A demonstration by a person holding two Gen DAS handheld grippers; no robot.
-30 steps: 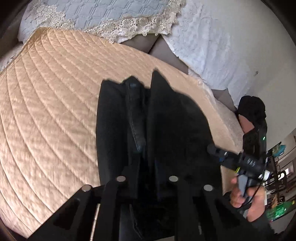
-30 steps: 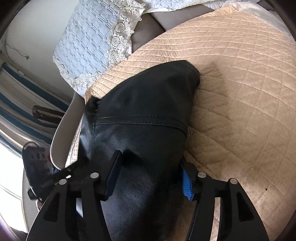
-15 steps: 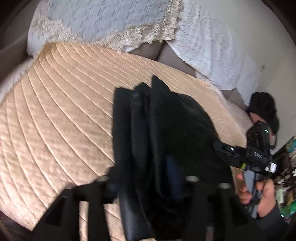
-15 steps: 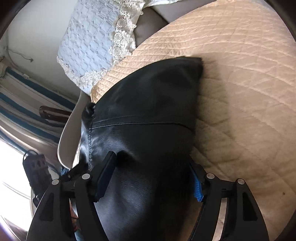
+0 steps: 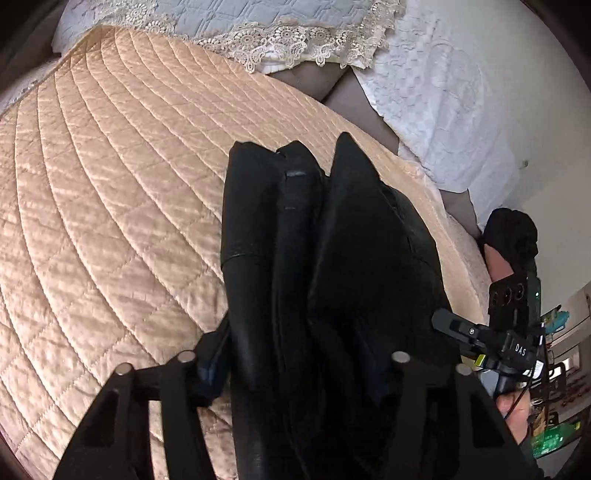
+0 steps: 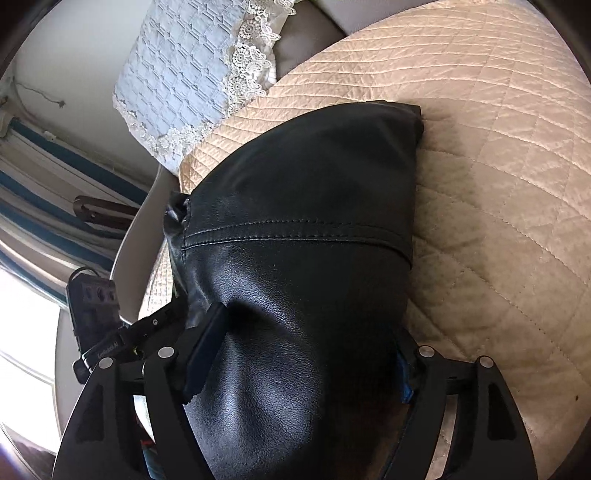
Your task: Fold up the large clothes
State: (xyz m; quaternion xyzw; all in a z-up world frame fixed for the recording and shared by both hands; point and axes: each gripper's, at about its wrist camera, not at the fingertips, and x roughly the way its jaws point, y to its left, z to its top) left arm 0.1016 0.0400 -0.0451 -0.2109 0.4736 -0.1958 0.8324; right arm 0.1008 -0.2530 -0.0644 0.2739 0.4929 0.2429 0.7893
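Note:
A black leather garment (image 5: 332,258) lies folded in a long bundle on the beige quilted bedspread (image 5: 110,184). My left gripper (image 5: 295,365) straddles the bundle's near end and its jaws are closing. The left pad lies against the outer fold, and the garment covers the right finger. In the right wrist view the garment (image 6: 303,221) fills the gap of my right gripper (image 6: 306,354), whose jaws are also closing. Its left pad (image 6: 207,339) dents the leather. Each view shows the other gripper at the bundle's far side, the right gripper (image 5: 480,332) and the left gripper (image 6: 110,332).
A lace-edged blue pillow (image 5: 258,22) and a white pillow (image 5: 436,110) lie at the head of the bed. A black lump (image 5: 513,229) sits past the bed's right edge. A blue-striped curtain (image 6: 37,177) hangs beside the bed, and bedspread (image 6: 498,147) stretches right of the garment.
A second ago my left fingers stood close together on a narrow fold; now they stand wide around the whole bundle. My right gripper stayed on the garment, slightly wider.

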